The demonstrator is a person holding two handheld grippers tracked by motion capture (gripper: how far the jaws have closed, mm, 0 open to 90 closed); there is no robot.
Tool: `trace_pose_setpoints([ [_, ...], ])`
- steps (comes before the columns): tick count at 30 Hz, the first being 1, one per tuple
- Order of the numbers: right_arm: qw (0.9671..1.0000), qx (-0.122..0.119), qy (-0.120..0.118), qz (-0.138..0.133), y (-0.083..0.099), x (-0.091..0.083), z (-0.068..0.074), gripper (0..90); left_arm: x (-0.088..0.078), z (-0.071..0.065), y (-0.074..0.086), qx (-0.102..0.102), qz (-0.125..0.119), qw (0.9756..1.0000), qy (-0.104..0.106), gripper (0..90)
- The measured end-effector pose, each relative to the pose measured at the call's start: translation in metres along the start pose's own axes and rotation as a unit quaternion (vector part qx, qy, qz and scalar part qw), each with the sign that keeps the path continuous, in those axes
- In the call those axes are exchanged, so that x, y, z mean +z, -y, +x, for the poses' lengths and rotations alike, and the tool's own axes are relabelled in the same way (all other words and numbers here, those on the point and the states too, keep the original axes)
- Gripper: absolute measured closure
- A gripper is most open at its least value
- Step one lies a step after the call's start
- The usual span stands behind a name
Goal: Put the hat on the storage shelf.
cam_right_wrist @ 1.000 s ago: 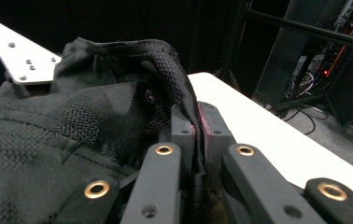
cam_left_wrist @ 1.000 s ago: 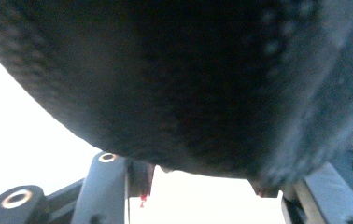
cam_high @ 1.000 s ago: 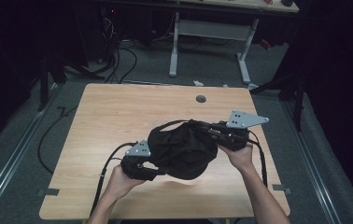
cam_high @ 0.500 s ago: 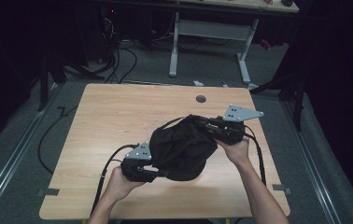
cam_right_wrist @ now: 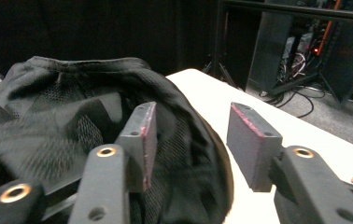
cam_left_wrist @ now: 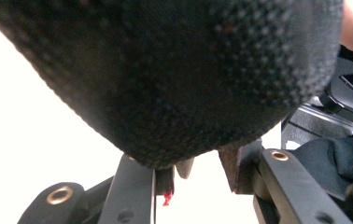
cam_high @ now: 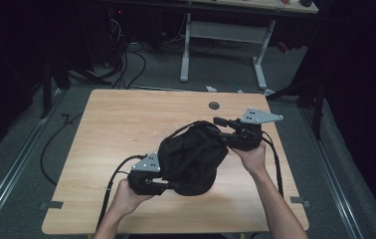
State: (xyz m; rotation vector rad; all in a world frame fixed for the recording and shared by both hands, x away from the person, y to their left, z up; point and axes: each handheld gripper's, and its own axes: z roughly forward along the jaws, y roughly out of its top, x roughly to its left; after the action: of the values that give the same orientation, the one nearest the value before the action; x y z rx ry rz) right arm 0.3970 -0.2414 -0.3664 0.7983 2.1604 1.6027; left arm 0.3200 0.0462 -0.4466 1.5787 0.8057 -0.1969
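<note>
The left gripper (cam_high: 168, 183) has its jaws pinched on the lower hem of a black mesh-lined fabric bag (cam_high: 191, 157), pinning that end low over the wooden table (cam_high: 116, 124) so the cloth cannot slide. In the left gripper view the weave hangs right over the closed pads, folds gathered at their tips. Across the bundle, the right gripper (cam_right_wrist: 191, 140) has just been opening: its jaws stand spread, one red-edged pad (cam_right_wrist: 143, 142) lying against the bag's rim and the other pad (cam_right_wrist: 251, 144) clear of it over the tabletop, nothing squeezed between them. That side appears to have let go, probably to seek a fresh hold along the opening. The bag itself sits crumpled at the middle of the table, between the two hands, toward the near edge, its mouth turned toward the right gripper. Behind the table stand a desk frame (cam_high: 223, 37) and loose floor cables (cam_high: 126, 64).
</note>
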Motion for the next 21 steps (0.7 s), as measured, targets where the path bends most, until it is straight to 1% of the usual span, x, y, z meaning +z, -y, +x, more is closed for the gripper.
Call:
trace_pose_setpoints([
  [3,0.9999,0.008,0.007,0.002,0.001,-0.005,-0.003,50.8,-0.003,0.0,0.0,0.001,-0.005,1.0,-0.008,68.7],
  [5,0.9998,0.009,0.015,0.012,0.002,-0.009,-0.005,50.6,-0.005,0.0,0.0,0.006,-0.006,0.9999,-0.013,68.7],
  [6,0.9997,0.009,0.017,0.014,0.002,-0.01,-0.005,50.6,-0.005,0.0,0.0,0.003,-0.009,0.9999,-0.014,68.7],
  [7,0.9996,0.01,0.021,0.018,0.003,-0.011,-0.005,50.7,-0.007,0.0,-0.001,0.007,-0.009,0.9998,-0.017,68.7],
  [10,0.9987,0.01,0.037,0.033,0.005,-0.014,-0.006,50.9,-0.011,0.0,-0.002,0.006,-0.02,0.9995,-0.024,68.7],
  [12,0.9976,0.013,0.047,0.049,0.008,-0.015,-0.007,51.0,-0.013,-0.001,-0.003,0.008,-0.025,0.9993,-0.026,68.7],
  [15,0.9958,0.012,0.059,0.069,0.013,-0.013,-0.006,51.4,-0.016,-0.002,-0.005,0.01,-0.035,0.9988,-0.032,68.6],
  [17,0.9948,0.016,0.068,0.074,0.019,-0.013,-0.006,52.0,-0.018,-0.002,-0.006,0.011,-0.042,0.9984,-0.036,68.6],
  [19,0.9934,0.019,0.071,0.088,0.023,-0.012,-0.006,51.9,-0.02,-0.002,-0.008,0.009,-0.049,0.9979,-0.042,68.6],
  [21,0.9917,0.015,0.081,0.098,0.026,-0.012,-0.005,51.9,-0.022,-0.003,-0.009,0.01,-0.058,0.9971,-0.05,68.6],
])
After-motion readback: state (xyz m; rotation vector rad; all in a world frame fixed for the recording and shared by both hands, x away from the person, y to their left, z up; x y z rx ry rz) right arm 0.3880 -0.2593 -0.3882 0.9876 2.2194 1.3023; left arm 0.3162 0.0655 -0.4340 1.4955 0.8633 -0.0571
